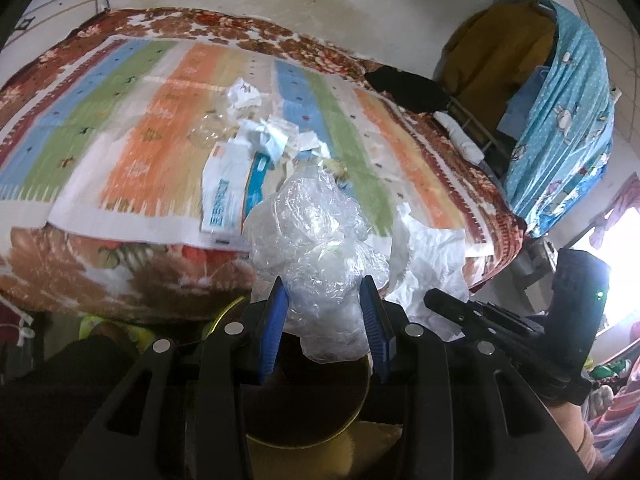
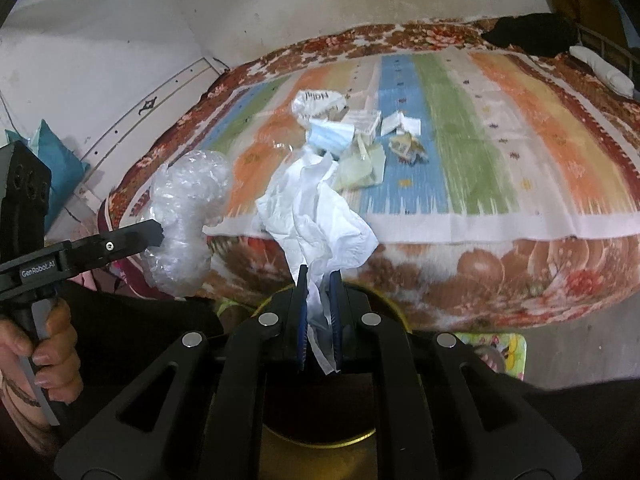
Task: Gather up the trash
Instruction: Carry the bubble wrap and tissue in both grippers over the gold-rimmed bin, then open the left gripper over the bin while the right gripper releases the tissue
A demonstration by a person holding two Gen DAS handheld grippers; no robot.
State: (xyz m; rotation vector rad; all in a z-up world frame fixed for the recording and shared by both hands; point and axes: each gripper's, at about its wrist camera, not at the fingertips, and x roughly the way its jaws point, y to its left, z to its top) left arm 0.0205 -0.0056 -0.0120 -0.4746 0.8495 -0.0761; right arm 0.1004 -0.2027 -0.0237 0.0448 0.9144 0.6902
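Crumpled clear bubble wrap (image 1: 316,264) fills the left gripper (image 1: 326,312); the right gripper (image 2: 319,312) pinches white tissue (image 2: 316,216); next, release both over the yellow-rimmed round bin (image 1: 356,412).

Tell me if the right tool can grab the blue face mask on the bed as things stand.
Probably not yet. The right tool is shut on white crumpled paper, so it has no free grip. The face mask lies uncovered on the bed, apart from the tool; nothing else blocks it.

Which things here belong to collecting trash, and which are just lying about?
Job:
- left gripper holding crumpled clear plastic
- right gripper holding white tissue
- gold-rimmed bin
- face mask
- torn white packet

Lying about:
- striped bedcover
- black cloth
- blue curtain
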